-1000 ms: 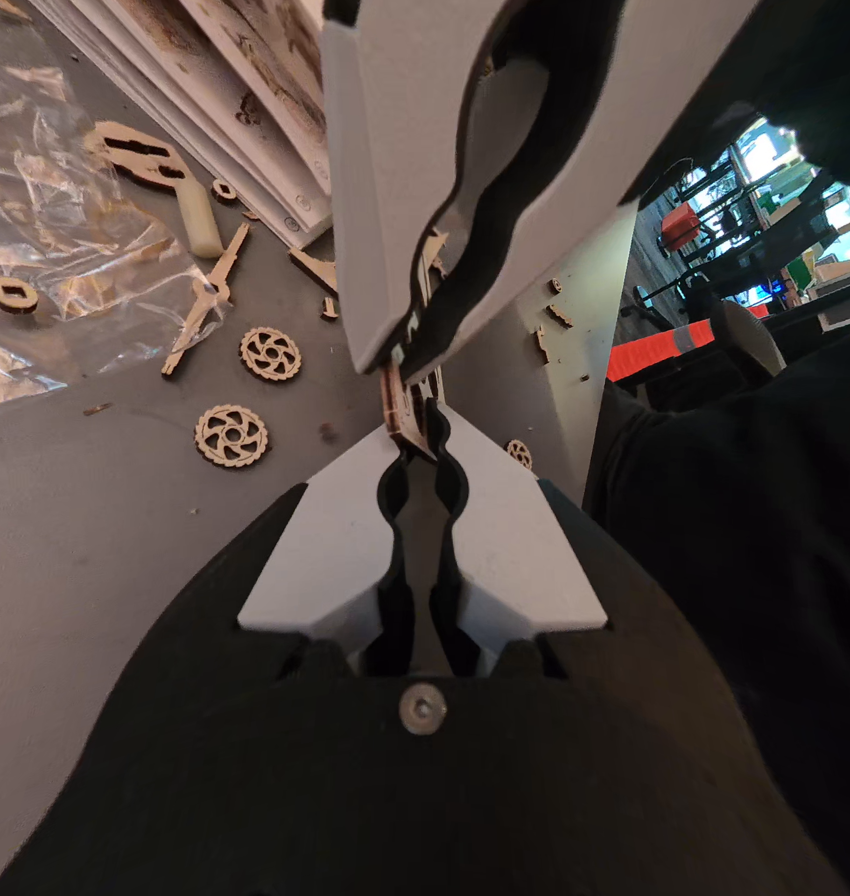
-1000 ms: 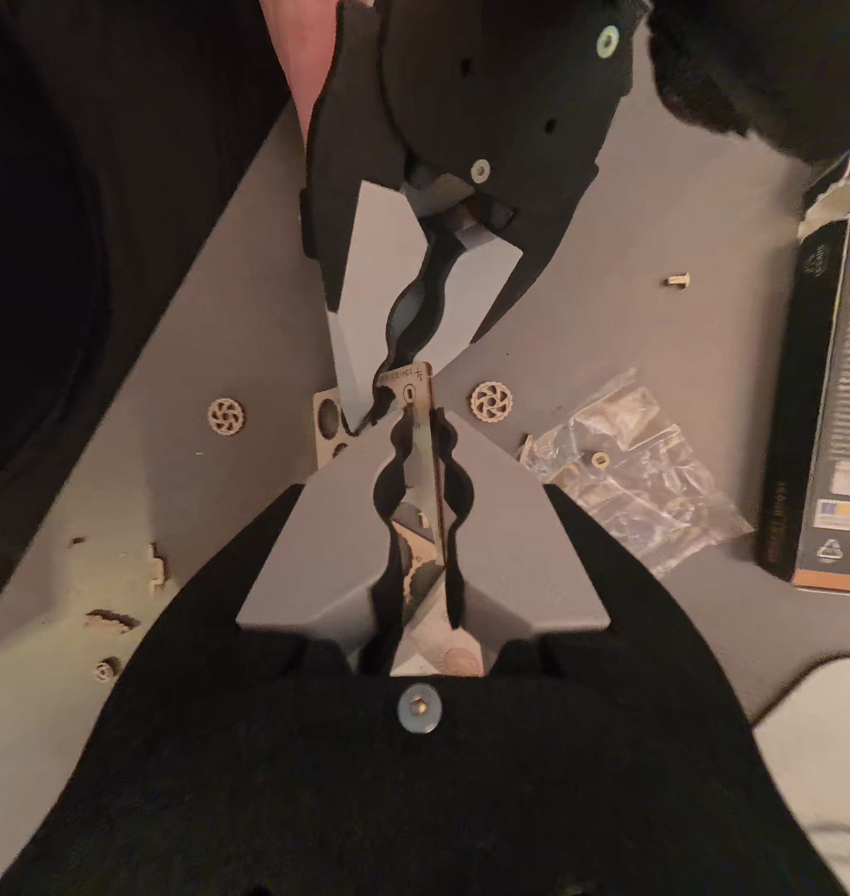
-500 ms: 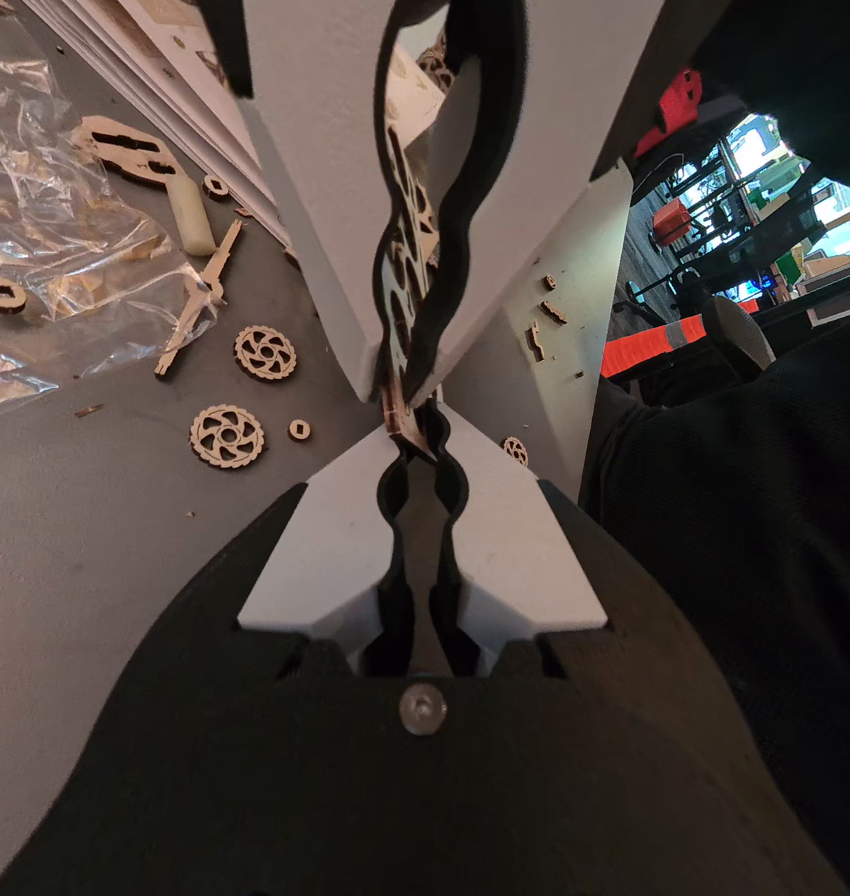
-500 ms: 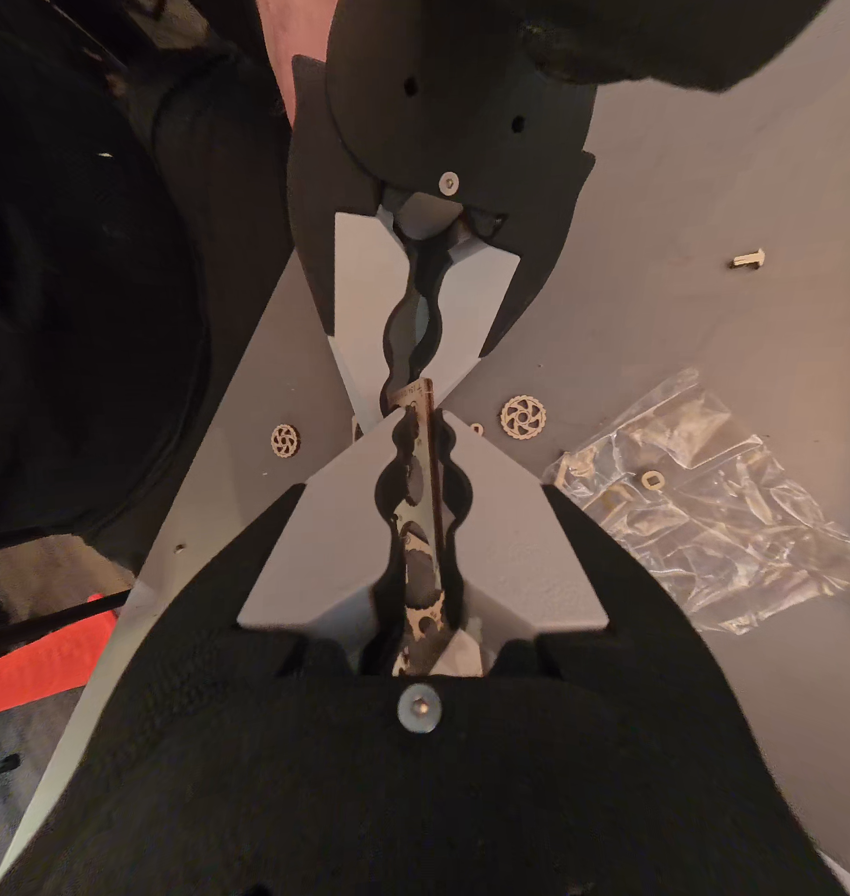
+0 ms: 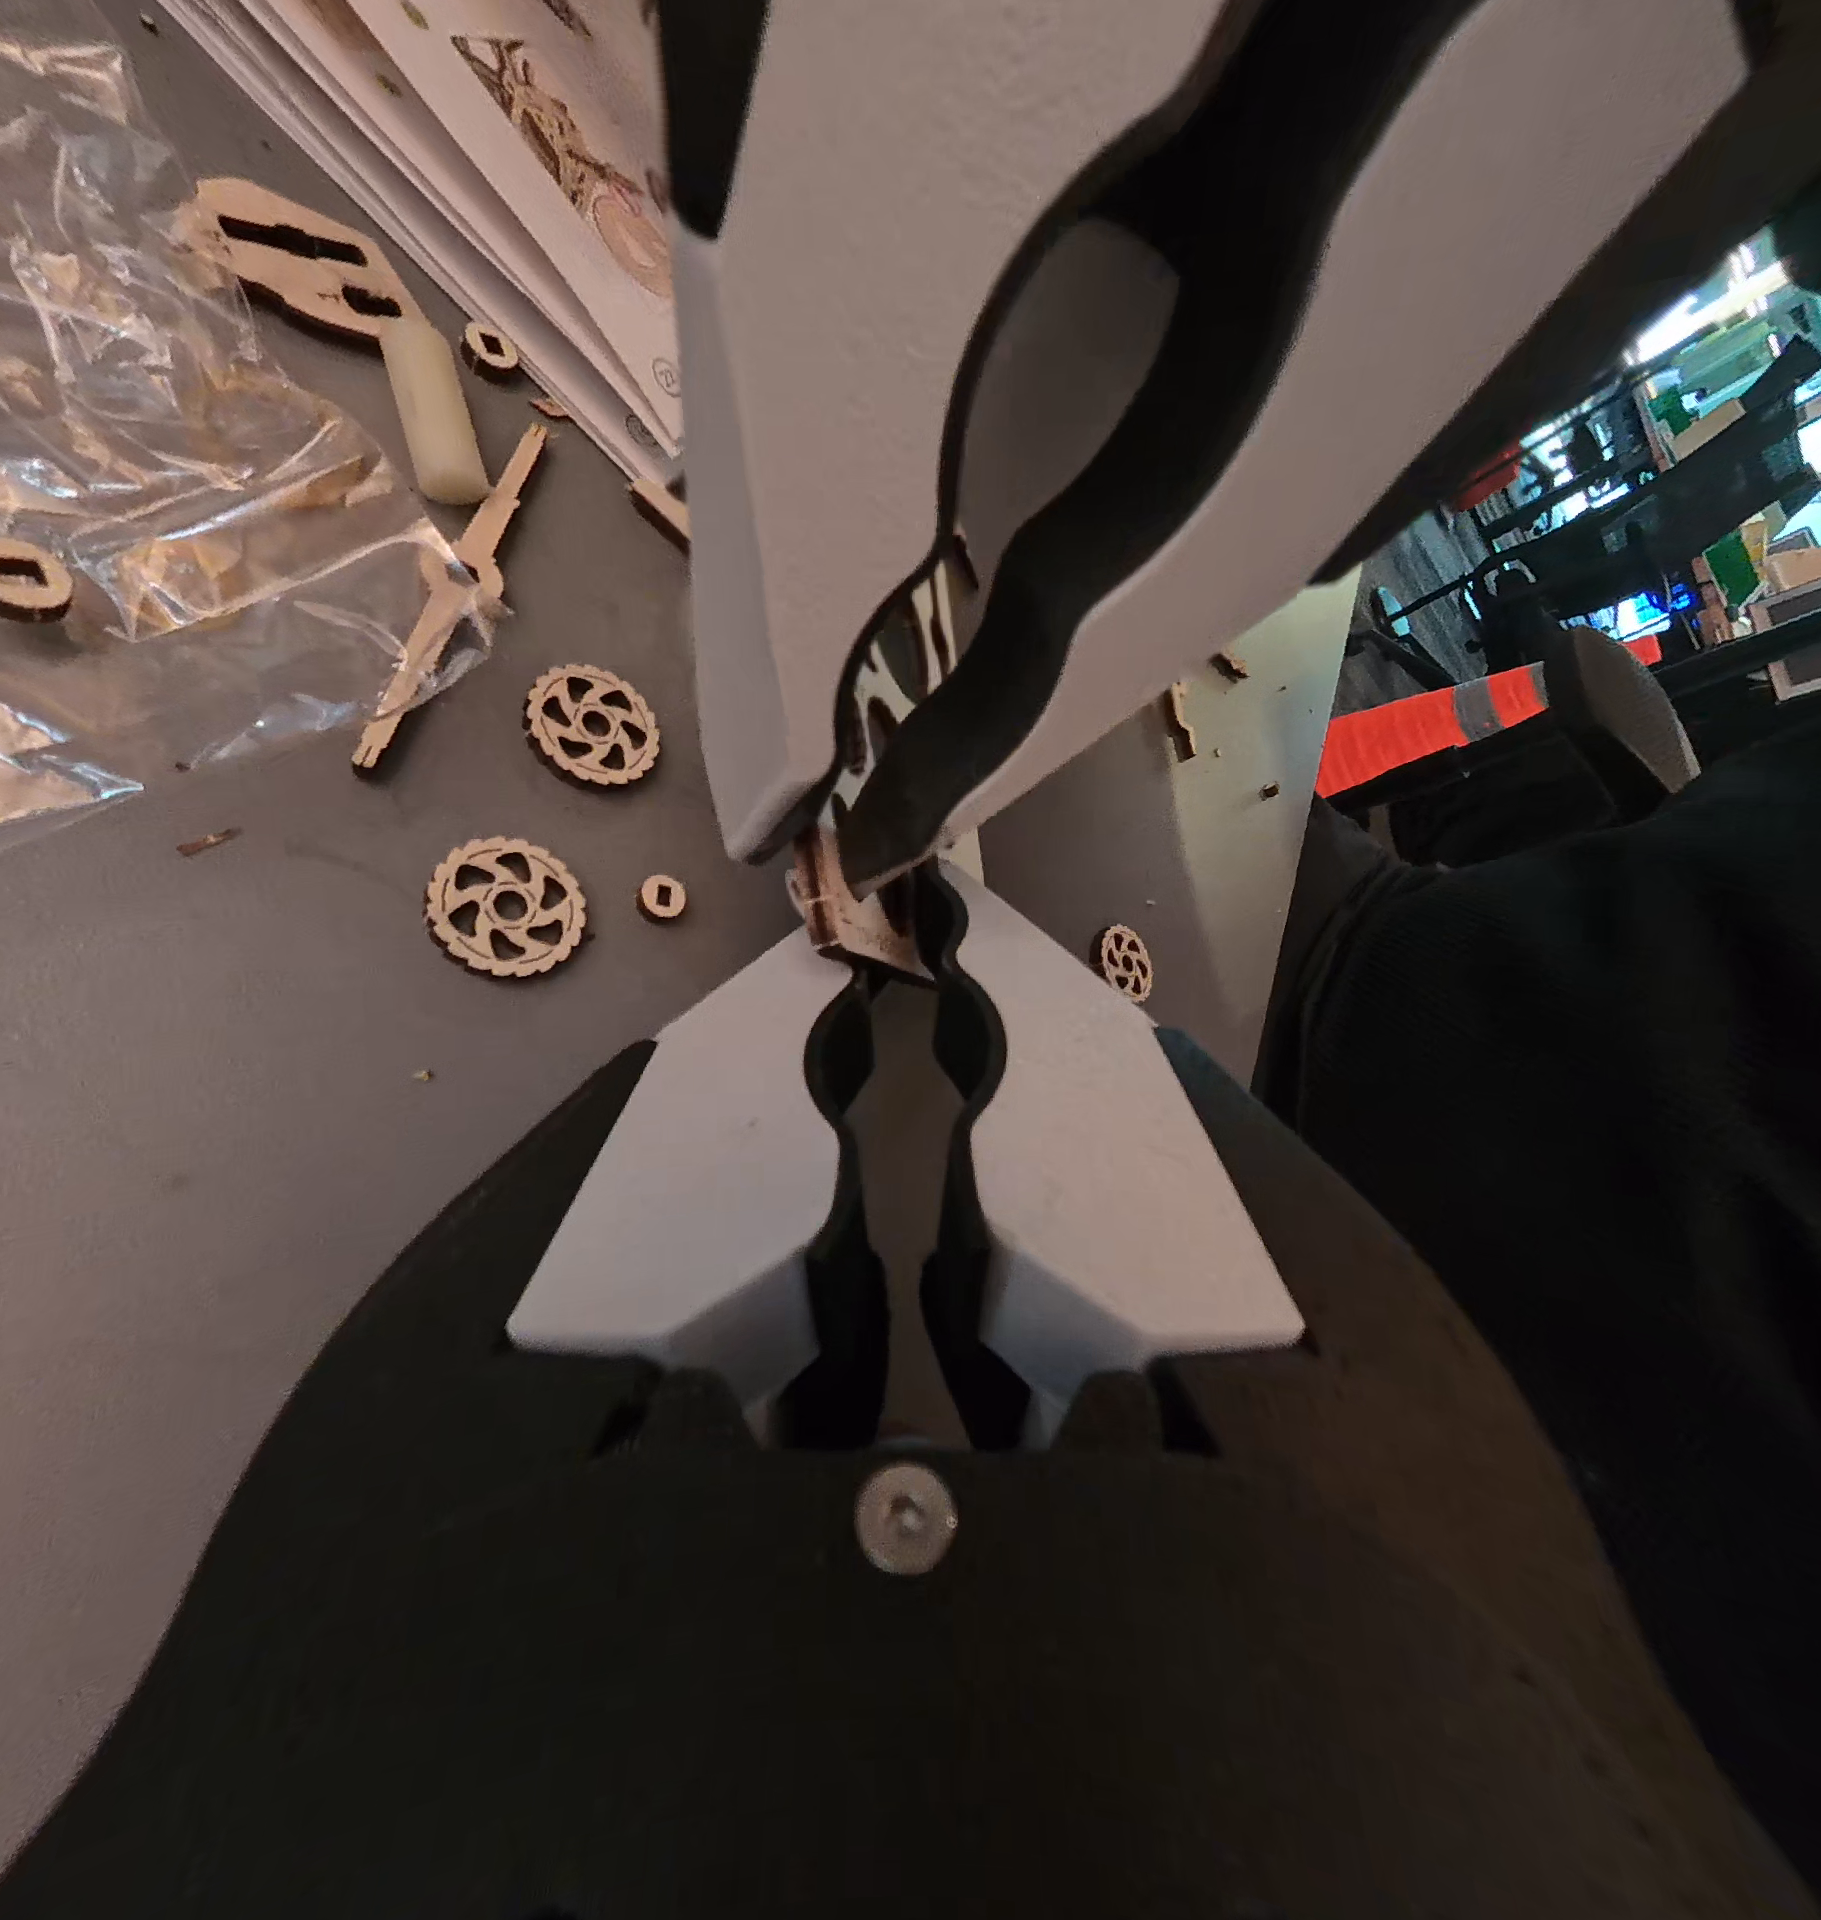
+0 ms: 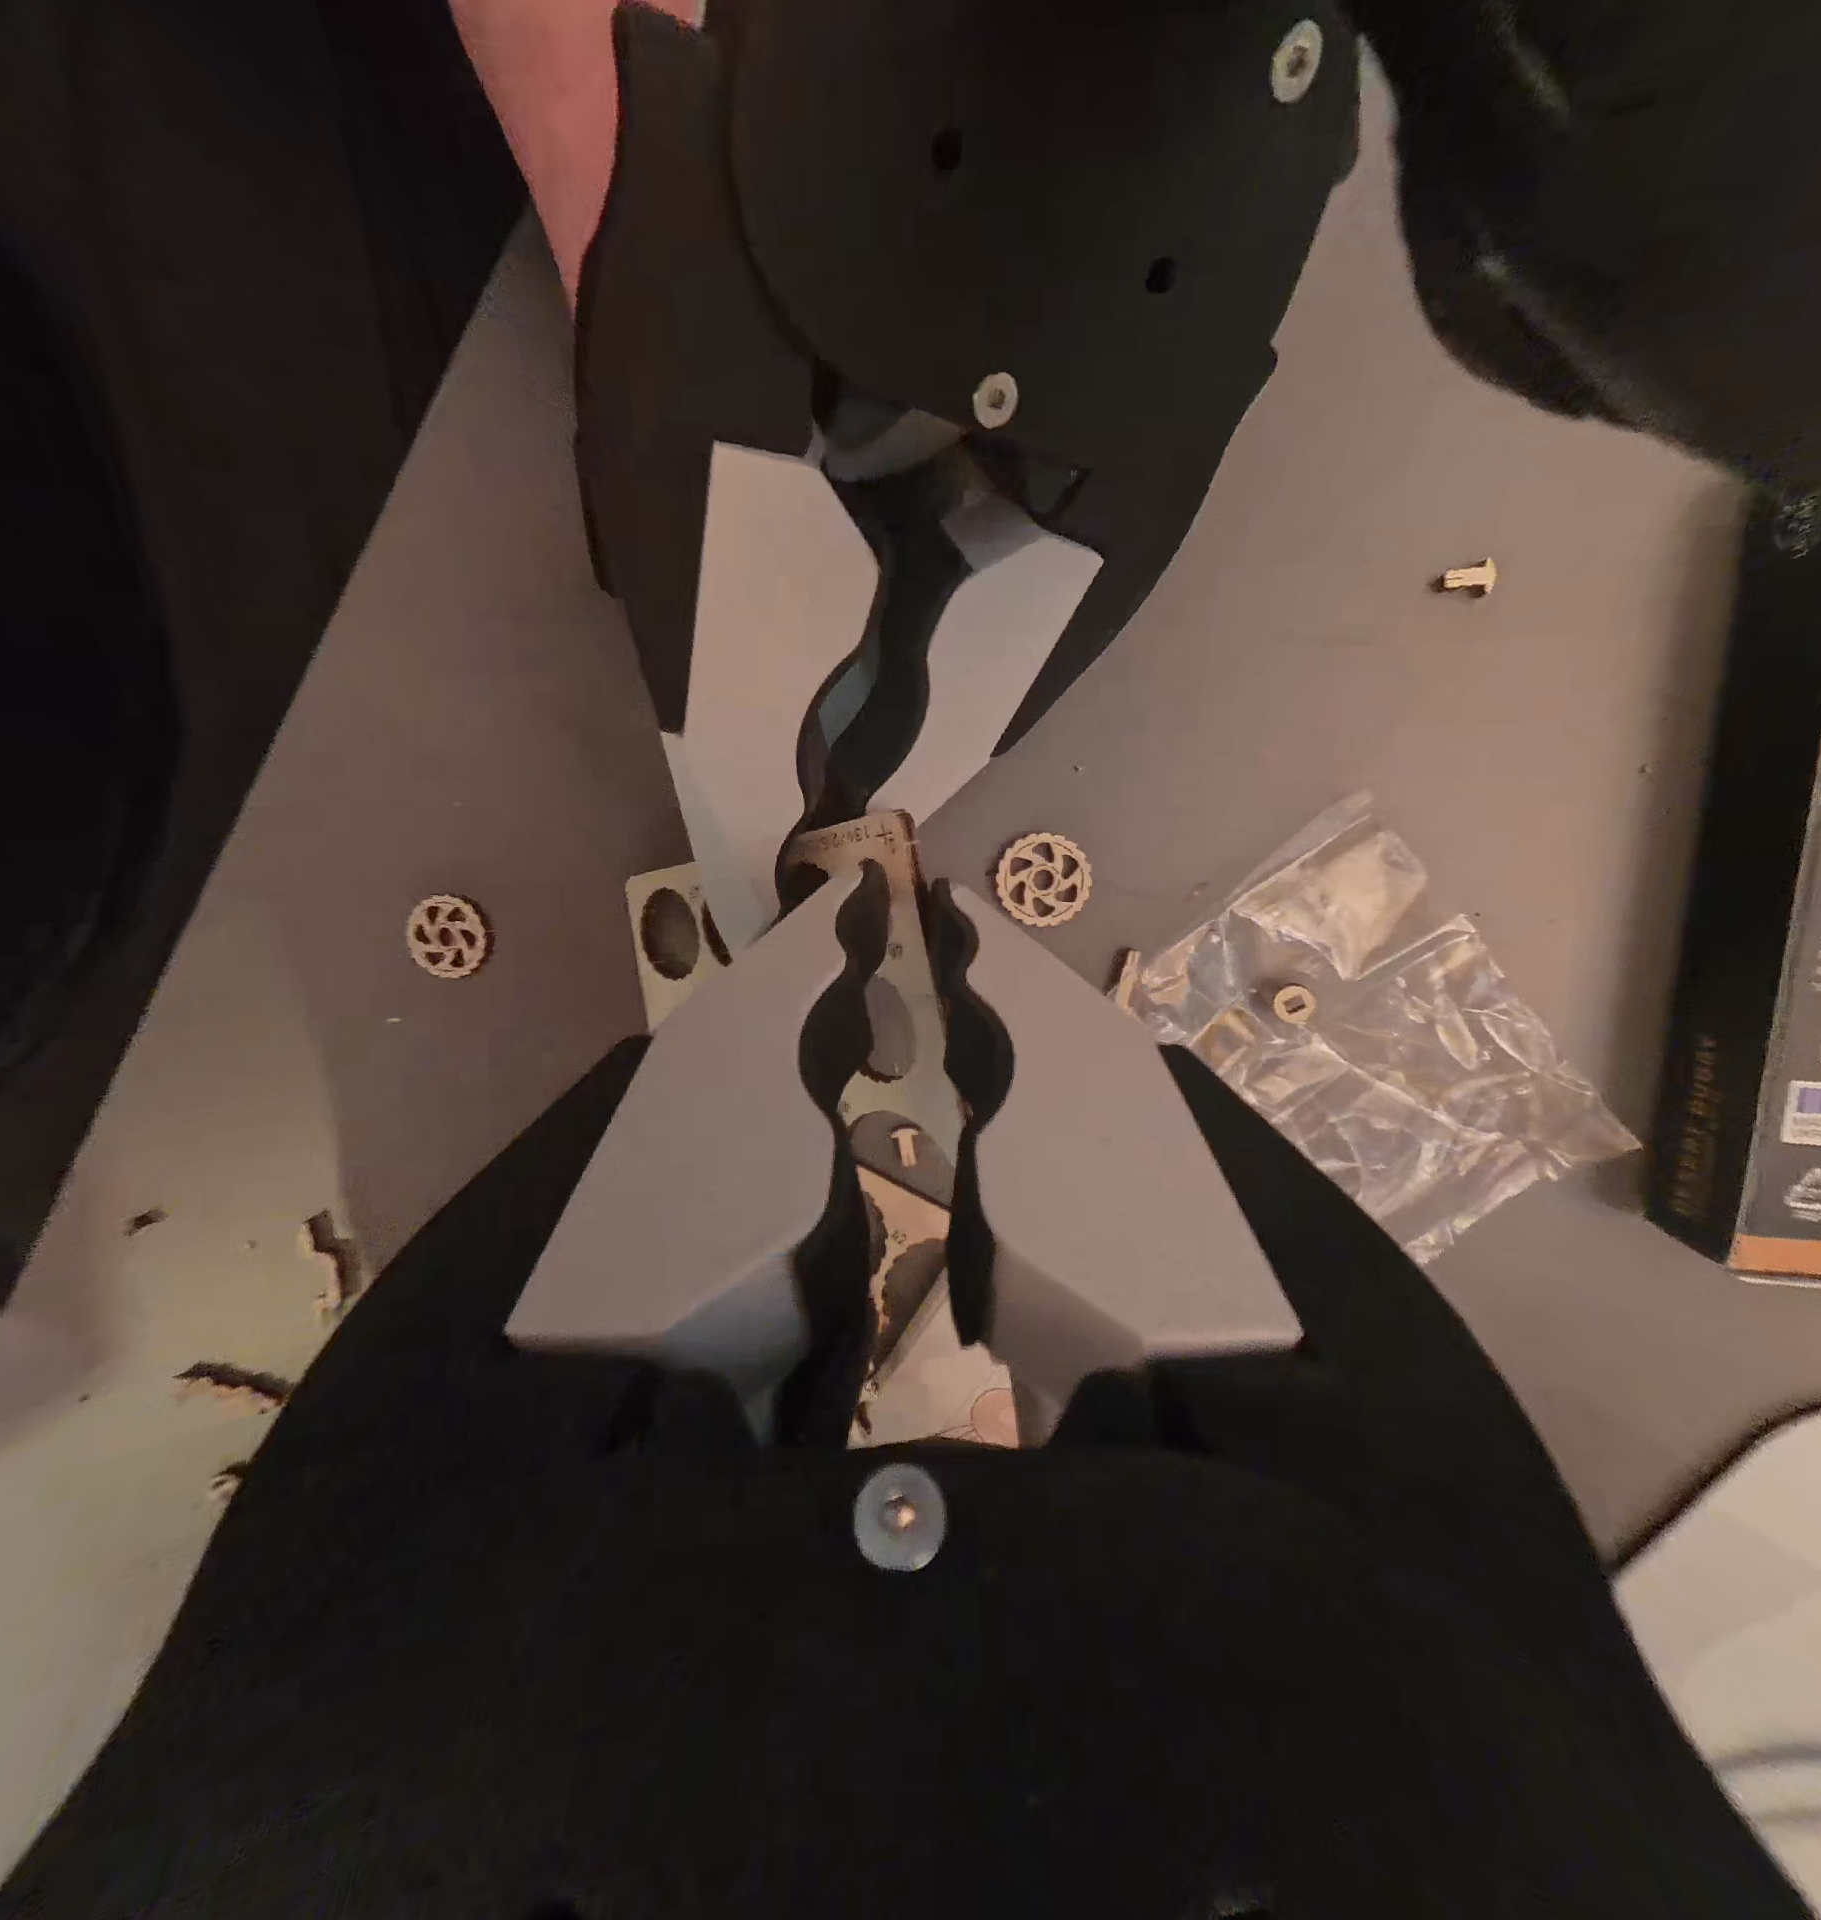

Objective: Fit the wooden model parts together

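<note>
Left wrist view: 2 gears [image 5: 547, 821] beside plastic bag [image 5: 137, 436].

Left wrist view: camera sits just behind its own left gripper [image 5: 890, 961], looking forward along the fingers and steeply down at the grey table [image 5: 158, 1091] — very near, with the right gripper [image 5: 833, 831] filling the far top and a room beyond the table edge at far right. Right wrist view: same mount behind the right gripper [image 6: 901, 883], looking down at the table [image 6: 1301, 727], facing the left gripper [image 6: 833, 831] head-on. Shared: the tip-to-tip meeting point, the wooden sheet [image 6: 890, 997] held there, and gear wheels [image 5: 506, 906] nearby — the two cameras face each other.
</note>
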`<state>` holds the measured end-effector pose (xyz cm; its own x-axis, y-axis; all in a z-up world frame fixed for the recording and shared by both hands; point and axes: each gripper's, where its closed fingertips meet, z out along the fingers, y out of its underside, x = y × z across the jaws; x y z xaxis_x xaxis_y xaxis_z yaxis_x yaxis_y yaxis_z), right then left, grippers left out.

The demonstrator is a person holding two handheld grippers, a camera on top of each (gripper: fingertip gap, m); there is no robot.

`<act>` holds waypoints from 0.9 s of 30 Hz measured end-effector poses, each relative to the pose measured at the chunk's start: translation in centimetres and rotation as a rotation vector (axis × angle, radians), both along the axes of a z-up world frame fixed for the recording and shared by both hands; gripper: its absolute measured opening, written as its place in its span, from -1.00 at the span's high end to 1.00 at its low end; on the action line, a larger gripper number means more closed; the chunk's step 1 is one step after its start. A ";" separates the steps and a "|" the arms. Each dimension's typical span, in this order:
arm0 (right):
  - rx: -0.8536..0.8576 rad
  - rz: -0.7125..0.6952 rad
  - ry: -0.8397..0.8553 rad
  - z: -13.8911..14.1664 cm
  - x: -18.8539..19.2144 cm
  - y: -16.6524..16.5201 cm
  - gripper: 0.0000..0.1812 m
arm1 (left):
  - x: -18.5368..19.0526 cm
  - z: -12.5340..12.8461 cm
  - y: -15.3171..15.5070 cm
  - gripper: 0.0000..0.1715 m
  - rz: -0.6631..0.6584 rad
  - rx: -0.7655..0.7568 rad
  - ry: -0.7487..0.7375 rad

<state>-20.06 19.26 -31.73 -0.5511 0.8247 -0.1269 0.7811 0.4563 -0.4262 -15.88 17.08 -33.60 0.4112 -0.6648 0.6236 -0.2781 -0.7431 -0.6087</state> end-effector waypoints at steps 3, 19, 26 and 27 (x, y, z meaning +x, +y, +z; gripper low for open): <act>0.119 0.005 0.060 0.0 -0.1 0.1 0.94 | -0.1 0.0 0.1 0.99 0.009 -0.003 -0.001; 0.171 -0.104 0.134 1.6 0.4 1.2 0.80 | 0.1 0.7 0.4 0.98 0.024 0.058 -0.029; 0.116 -0.232 0.171 6.5 1.3 3.3 0.76 | -0.8 2.4 1.2 1.00 0.074 0.055 -0.130; 0.110 -0.275 0.192 7.7 1.8 3.8 0.76 | -0.9 3.0 1.3 0.99 0.087 0.045 -0.173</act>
